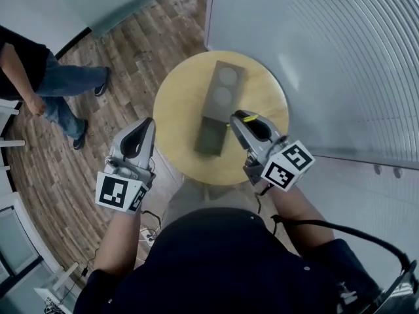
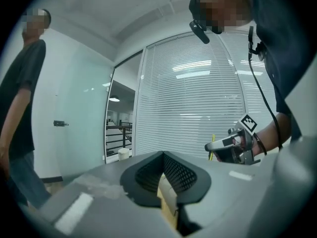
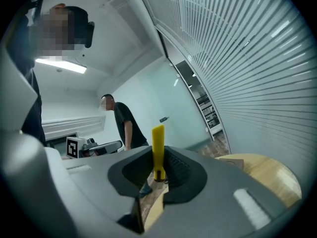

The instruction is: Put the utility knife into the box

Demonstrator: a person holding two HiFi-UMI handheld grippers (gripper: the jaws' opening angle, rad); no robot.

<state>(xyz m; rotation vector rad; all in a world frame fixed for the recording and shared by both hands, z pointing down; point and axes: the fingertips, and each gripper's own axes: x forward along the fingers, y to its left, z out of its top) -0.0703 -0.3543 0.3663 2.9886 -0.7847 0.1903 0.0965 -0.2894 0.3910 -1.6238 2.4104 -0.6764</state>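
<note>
Round wooden table (image 1: pixel 177 110), box (image 1: pixel 221 100) centred; right gripper (image 1: pixel 239 118) clamps utility knife (image 3: pixel 157 145) inside rim; left gripper (image 1: pixel 149 125) closed, beside edge.

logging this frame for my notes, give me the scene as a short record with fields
table: round wooden table
box: long dark box, two circles on top, lying on the table
knife: yellow utility knife, clamped in the right hand-held gripper, by the box's near end, not in it
left hand-held gripper: shut, empty, left of the table
bystander: person on the wood floor, far left
</note>
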